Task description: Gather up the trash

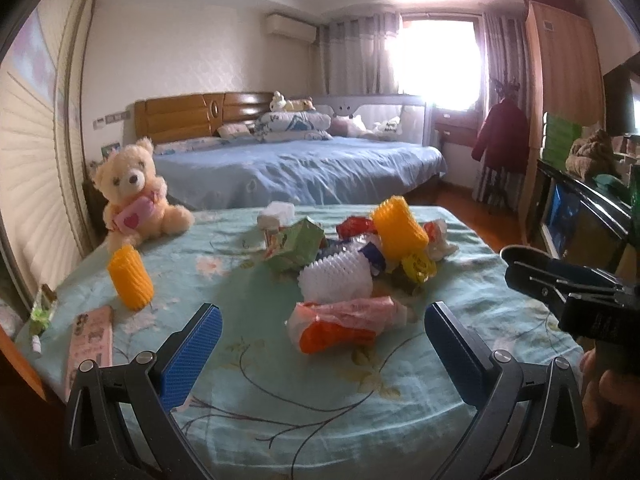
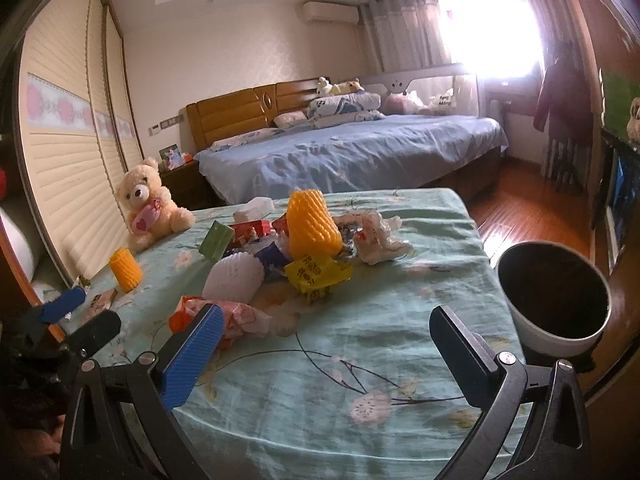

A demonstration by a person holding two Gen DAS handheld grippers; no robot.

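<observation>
A pile of trash lies on the green floral cloth (image 1: 280, 384): an orange-and-pink plastic wrapper (image 1: 340, 322), white foam net (image 1: 334, 280), yellow foam net (image 1: 400, 228), green box (image 1: 296, 244), yellow wrapper (image 2: 316, 276). My left gripper (image 1: 322, 344) is open and empty, just short of the pink wrapper. My right gripper (image 2: 326, 352) is open and empty, hovering over the cloth near the front edge. The pink wrapper also shows in the right wrist view (image 2: 240, 316). A white bin with a dark inside (image 2: 556, 300) stands at the table's right edge.
A second yellow foam net (image 1: 130, 278) stands at the left, with a pink card (image 1: 90, 340) and a small green packet (image 1: 42, 308) near it. A teddy bear (image 1: 136, 196) sits at the far left corner. A blue bed (image 1: 300, 168) lies behind.
</observation>
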